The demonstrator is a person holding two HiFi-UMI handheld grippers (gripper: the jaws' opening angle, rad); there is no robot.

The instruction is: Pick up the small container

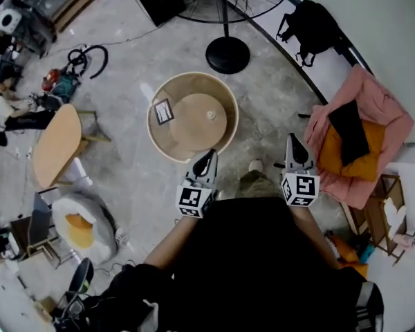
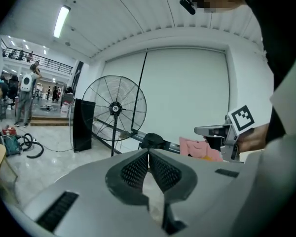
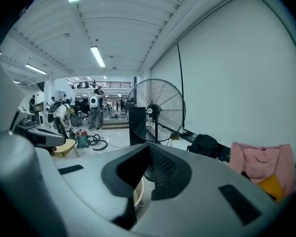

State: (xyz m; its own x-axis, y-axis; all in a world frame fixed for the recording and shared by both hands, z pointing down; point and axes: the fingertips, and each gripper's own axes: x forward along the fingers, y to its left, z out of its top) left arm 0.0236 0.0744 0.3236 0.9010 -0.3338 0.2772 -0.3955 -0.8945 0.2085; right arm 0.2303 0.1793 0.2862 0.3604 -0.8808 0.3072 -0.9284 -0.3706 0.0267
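**Item 1: small whitish container (image 1: 211, 115), count one.** It stands on the round wooden top inside the round beige rimmed table (image 1: 155, 133), right of the top's centre. It is too small to give its shape or long axis, and it seems to stand upright. Neither gripper view shows it.

**Item 2: left gripper (image 1: 210, 153), grey with a marker cube, count one.** Its jaws are clenched tip to tip with nothing between them. It hangs over the table's near rim. The container lies at 12 o'clock from it, a little ahead, so this is the nearer gripper.

**Item 3: right gripper (image 1: 292, 138), same make, count one.** Its jaws meet at the tips and are empty. It is off the table, to the right of it, with the container at about 10 o'clock and well apart.

**Judgement:** the pick falls to the left gripper, which must first open its jaws and then reach straight ahead.

**Other stock:**
- one white card with a black square marker (image 1: 163, 111), at 9 o'clock of the container
- one black pedestal fan (image 1: 227, 54), at 12 o'clock beyond the table
- one pink cloth (image 1: 373, 109), at 3 o'clock
- one black bag (image 1: 315, 23), at 1 o'clock
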